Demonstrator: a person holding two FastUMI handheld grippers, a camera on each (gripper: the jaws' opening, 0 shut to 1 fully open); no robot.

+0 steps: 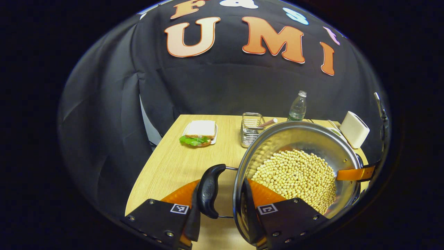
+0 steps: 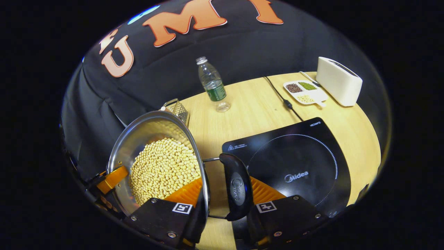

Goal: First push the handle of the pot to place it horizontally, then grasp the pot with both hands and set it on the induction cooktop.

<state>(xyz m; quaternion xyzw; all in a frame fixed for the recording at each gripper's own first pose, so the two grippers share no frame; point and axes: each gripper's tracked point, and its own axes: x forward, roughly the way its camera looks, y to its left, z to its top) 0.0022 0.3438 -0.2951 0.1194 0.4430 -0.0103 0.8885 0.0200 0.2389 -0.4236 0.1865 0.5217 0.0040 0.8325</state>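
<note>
A steel pot full of pale yellow beans is held at opposite sides by two grippers. In the left gripper view, the left gripper pinches across the pot's rim and black side handle, one finger outside the handle, one inside the wall. In the right gripper view, the right gripper clamps the opposite handle likewise. Both handles lie level, apparently so the grippers can carry it evenly. The pot appears raised beside the black induction cooktop, not yet on it. The pot's underside is hidden, so I cannot tell whether it touches the wooden table. A water bottle stands behind.
</note>
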